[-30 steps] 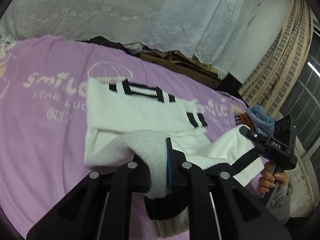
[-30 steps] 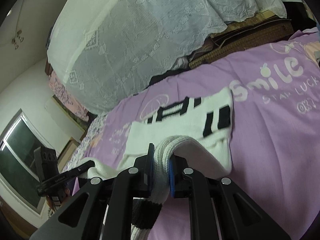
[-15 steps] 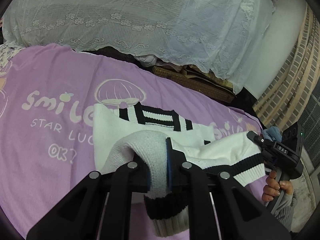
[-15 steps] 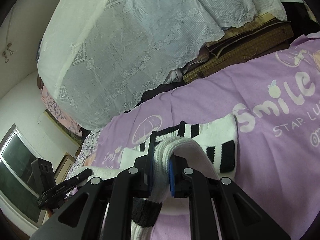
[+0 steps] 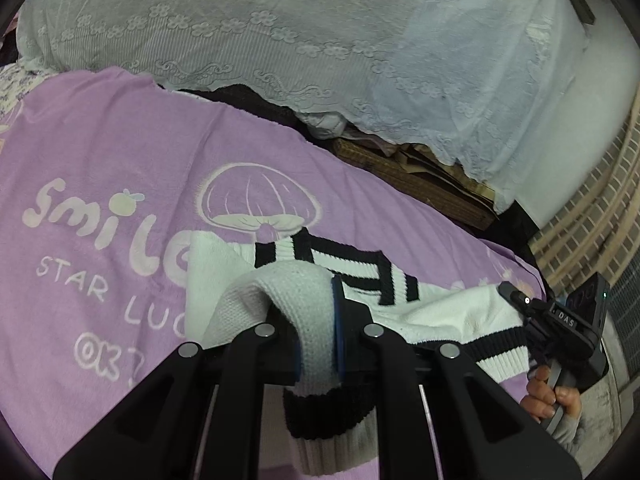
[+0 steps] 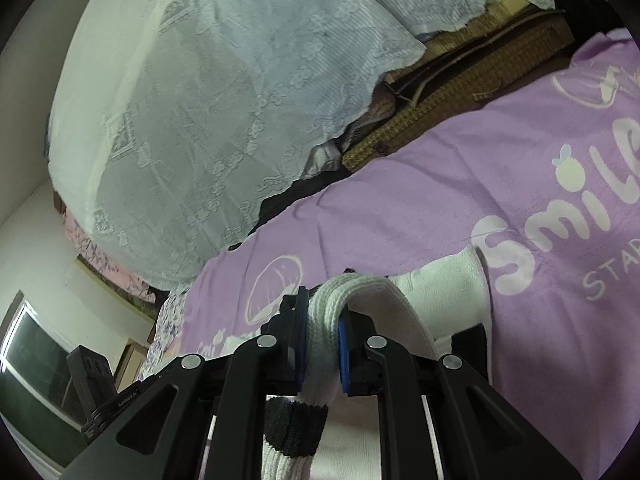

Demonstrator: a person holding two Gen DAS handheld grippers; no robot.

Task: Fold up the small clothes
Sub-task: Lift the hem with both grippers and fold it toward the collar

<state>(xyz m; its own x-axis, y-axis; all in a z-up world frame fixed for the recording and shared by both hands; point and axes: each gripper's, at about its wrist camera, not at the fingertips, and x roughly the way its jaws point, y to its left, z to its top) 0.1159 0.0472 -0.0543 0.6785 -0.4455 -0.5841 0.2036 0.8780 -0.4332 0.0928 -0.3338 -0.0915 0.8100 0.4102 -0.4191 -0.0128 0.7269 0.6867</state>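
One garment is in play: a white knit sweater [image 5: 224, 280] with black stripes at its ribbed edges, its far part lying on the bed in the middle of the left wrist view and its near hem lifted off the surface. Two tools are at work. The left tool [image 5: 316, 328], at the bottom centre of its own view, is clamped on a fold of the white knit, with a black-and-white ribbed cuff hanging below its blue pads. The right tool [image 6: 324, 340] is likewise clamped on a bunched roll of the same sweater [image 6: 444, 292], a striped cuff dangling under it. In the left wrist view the right tool appears again at the right edge, gripped by one hand [image 5: 550, 394] in a grey sleeve. The surface is a bed covered by one purple blanket [image 5: 120, 152] printed with a pale mushroom and the words "Smile", "STAR LUCK" and "OK?". Behind it, across the top of both views, one white lace cloth [image 5: 280, 32] drapes a large mound, with a brown woven mat [image 6: 472, 92] beneath its edge. A tiled wall [image 5: 592, 220] stands at the right of the left view; a window [image 6: 28, 356] sits at the lower left of the right view.
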